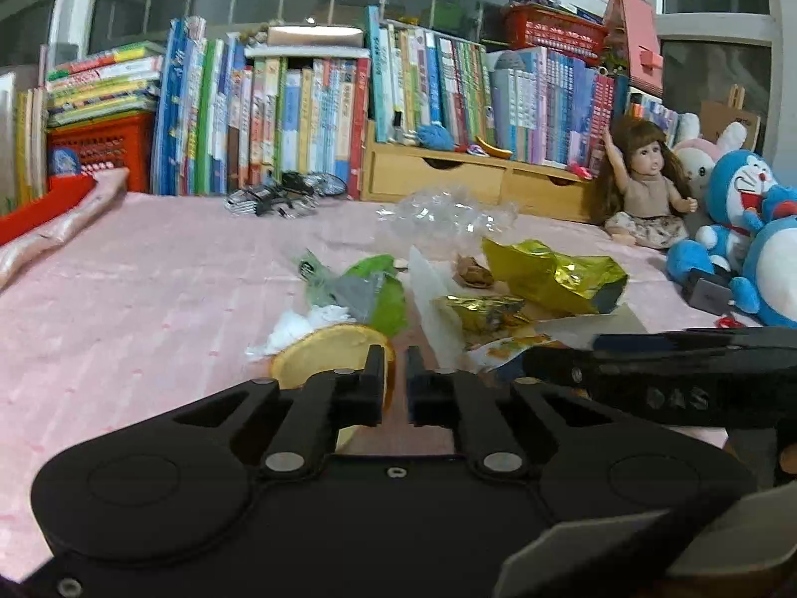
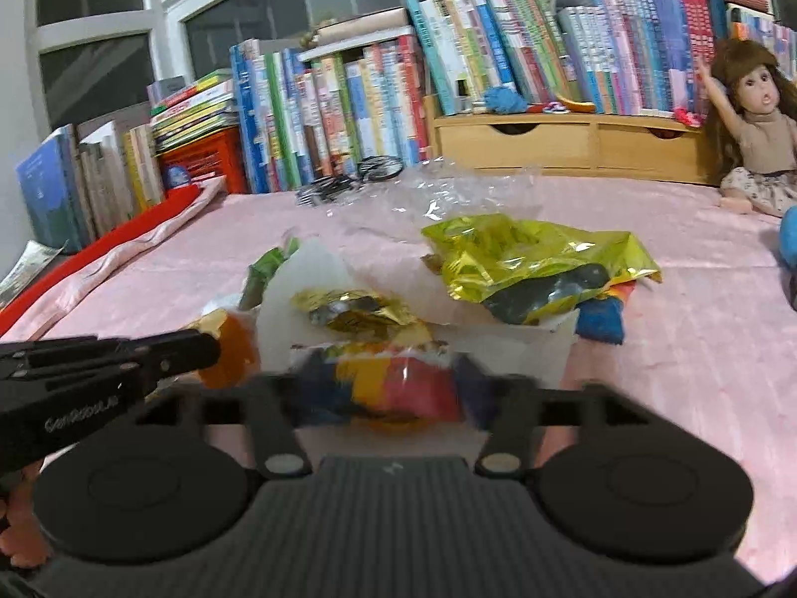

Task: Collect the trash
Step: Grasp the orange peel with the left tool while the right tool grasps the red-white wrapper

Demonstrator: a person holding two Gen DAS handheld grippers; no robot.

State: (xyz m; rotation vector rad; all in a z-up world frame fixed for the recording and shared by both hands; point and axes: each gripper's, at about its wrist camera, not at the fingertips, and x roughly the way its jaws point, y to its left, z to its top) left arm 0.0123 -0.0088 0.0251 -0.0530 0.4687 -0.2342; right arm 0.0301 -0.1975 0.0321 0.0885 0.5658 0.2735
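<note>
Nearest item: an orange peel (image 1: 331, 351), a curved yellow-orange piece, is seen directly at the left gripper (image 1: 395, 368), towards the near edge of the pink bedspread (image 1: 139, 269).
Left gripper state: the jaws are drawn nearly together, with only a narrow slot left; the left-hand finger overlaps the rim of the peel, and a pinch on that rim is judged likely, though contact of both pads cannot be confirmed.
Right gripper state: the right gripper (image 2: 393, 388) is spread wide around a blurred red, yellow and blue wrapper (image 2: 398, 383); whether the pads press on it cannot be told.
Trash location: the litter is gathered in one heap about the middle of the bedspread. A gold foil bag (image 2: 538, 259), a small crumpled gold wrapper (image 2: 358, 311), white paper (image 2: 304, 274), a green wrapper (image 1: 383, 294) and clear plastic film (image 1: 443, 212) are noted, the film lying nearest the far edge.
Surroundings: a row of books (image 1: 309, 119) is ranged along the far edge; a doll (image 1: 647, 179) sits at the far right corner.
Hand pose: both tools are pointed forward and somewhat downward, side by side, the right one's arm crossing the left view.
Step in hand: pick-up of peel and wrapper is judged under way.
Recommended practice: the grip on the thin rim should be verified before lifting, and the wrapper closed on fully, so neither is dropped.
</note>
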